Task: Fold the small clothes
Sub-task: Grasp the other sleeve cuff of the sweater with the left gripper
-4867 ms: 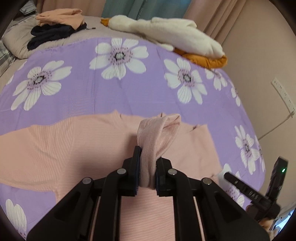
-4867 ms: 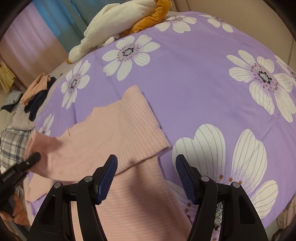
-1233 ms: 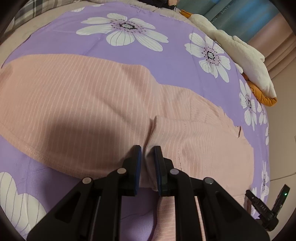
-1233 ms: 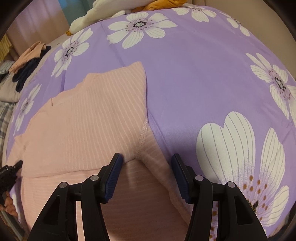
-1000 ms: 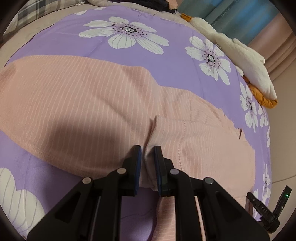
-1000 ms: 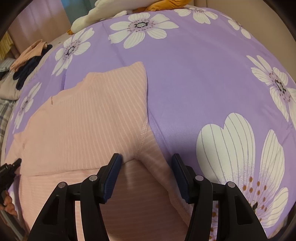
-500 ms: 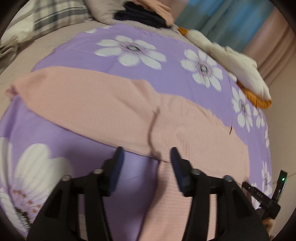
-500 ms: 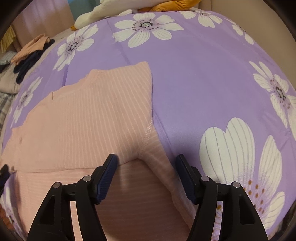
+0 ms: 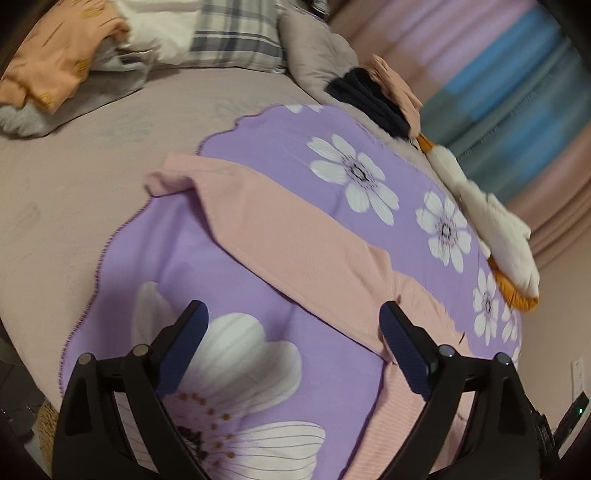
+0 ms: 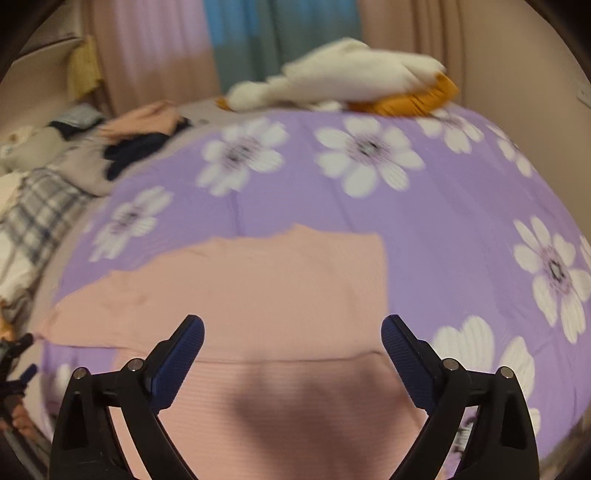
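Note:
A pink ribbed top [image 9: 295, 240] lies flat on the purple flowered sheet [image 9: 325, 129], one long sleeve stretching to the sheet's left edge. In the right wrist view the same pink top [image 10: 258, 280] has its right sleeve folded across the body. My left gripper [image 9: 291, 317] hangs above the sheet beside the sleeve, its jaws opening wide with nothing between them. My right gripper [image 10: 291, 328] is raised over the top's lower body, jaws also opening and holding nothing. The other gripper's tip shows at the left edge of the right wrist view.
A white and orange plush toy [image 10: 351, 85] lies at the far edge of the sheet. Folded pink and dark clothes [image 9: 376, 88] sit near a plaid pillow [image 9: 236, 33]. More bedding [image 9: 55, 62] is piled at the far left. Curtains [image 10: 258, 44] hang behind the bed.
My left gripper let go of the fabric, opened wide and swung left and up. My right gripper opened wider and rose, so more of the bed shows.

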Demonstrator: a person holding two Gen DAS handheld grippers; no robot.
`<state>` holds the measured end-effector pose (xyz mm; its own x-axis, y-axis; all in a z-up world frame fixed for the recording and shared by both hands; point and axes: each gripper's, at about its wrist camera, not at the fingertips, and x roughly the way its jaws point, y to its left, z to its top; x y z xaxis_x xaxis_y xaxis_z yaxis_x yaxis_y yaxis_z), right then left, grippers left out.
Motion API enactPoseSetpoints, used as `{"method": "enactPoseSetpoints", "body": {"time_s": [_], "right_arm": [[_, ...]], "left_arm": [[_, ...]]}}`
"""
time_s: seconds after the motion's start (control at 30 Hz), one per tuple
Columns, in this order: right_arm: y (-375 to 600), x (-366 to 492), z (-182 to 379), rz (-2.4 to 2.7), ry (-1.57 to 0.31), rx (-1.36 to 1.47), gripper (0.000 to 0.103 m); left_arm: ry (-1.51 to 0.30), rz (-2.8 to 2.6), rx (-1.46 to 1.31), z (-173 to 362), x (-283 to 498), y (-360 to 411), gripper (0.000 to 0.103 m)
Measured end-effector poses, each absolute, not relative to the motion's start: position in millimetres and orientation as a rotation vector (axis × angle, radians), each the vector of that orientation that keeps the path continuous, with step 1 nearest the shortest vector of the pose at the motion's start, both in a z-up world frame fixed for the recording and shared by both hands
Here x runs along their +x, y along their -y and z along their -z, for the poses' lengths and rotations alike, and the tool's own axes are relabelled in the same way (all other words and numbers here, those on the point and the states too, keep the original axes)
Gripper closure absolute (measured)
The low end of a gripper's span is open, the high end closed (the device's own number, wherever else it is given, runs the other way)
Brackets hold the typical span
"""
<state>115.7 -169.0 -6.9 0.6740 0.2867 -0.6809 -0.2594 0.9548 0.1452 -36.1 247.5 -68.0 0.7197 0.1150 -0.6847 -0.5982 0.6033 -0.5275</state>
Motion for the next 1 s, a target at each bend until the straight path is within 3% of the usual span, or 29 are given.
{"method": "enactPoseSetpoints", "body": {"time_s": [0.37,0.7,0.93,1.0], "right_arm": [[153,105,5,-0.341,-0.758,0.062,0.002],[163,98,6,-0.290,-0.774,0.057,0.002],[167,97,6,-0.273,-0.772,0.064,0.002],[167,99,8,-0.265,-0.778,0.062,0.002]], "left_arm": [[-0.598,-0.492,-1.013,97,-51,-297,0.011],[-0.553,-0.532,-1.114,110,-27,-335,0.034],[-0.552,-0.579,-1.096,125,-11,-354,0.037],[-0.538,-0.583,-1.085,123,-9,-356,0.045]]}}
